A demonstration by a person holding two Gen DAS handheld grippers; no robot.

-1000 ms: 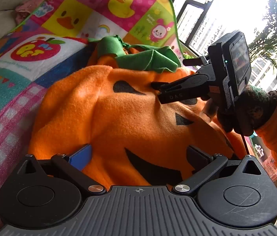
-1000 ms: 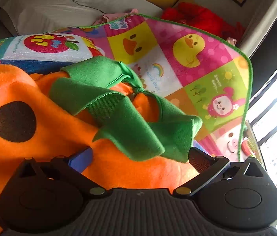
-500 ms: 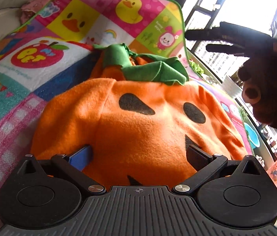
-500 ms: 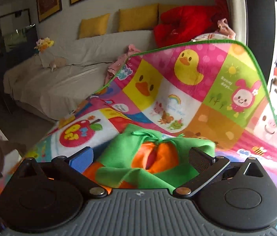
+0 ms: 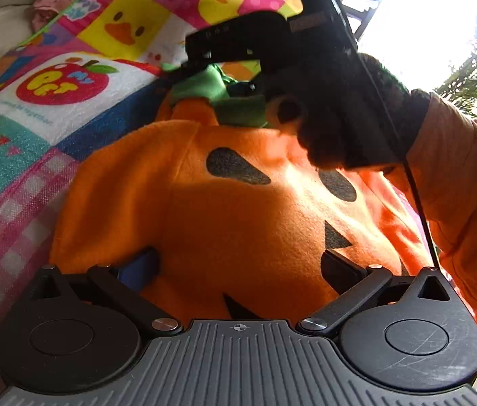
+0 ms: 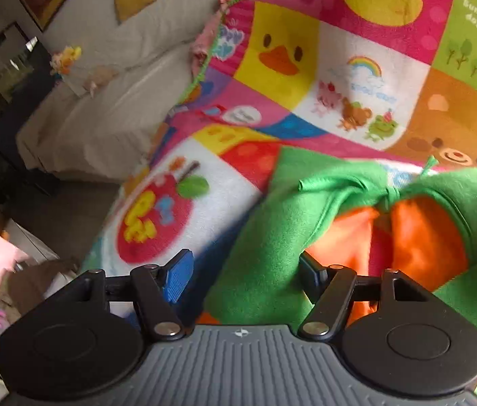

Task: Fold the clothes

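An orange pumpkin costume (image 5: 238, 209) with a black face lies spread on a colourful play mat (image 5: 18, 128). Its green collar (image 5: 211, 84) is at the far end. My left gripper (image 5: 238, 267) is open, its fingers resting low on the orange fabric near the hem. My right gripper (image 6: 245, 275) is over the left part of the green collar (image 6: 272, 237). Its jaws are narrowed but still apart, with collar fabric between them and a gap at the blue pad (image 6: 179, 277). A gloved hand (image 5: 339, 125) holds it above the collar.
The mat (image 6: 356, 77) carries duck, apple and rainbow squares and has a green edge. A beige sofa (image 6: 120, 67) with yellow cushions stands beyond it. A bright window (image 5: 424, 17) is at the right. An orange sleeve (image 5: 458, 186) crosses the costume's right side.
The right gripper has come down from above the mat onto the collar's left side, and its jaws have narrowed. The left gripper has stayed at the costume's lower part.
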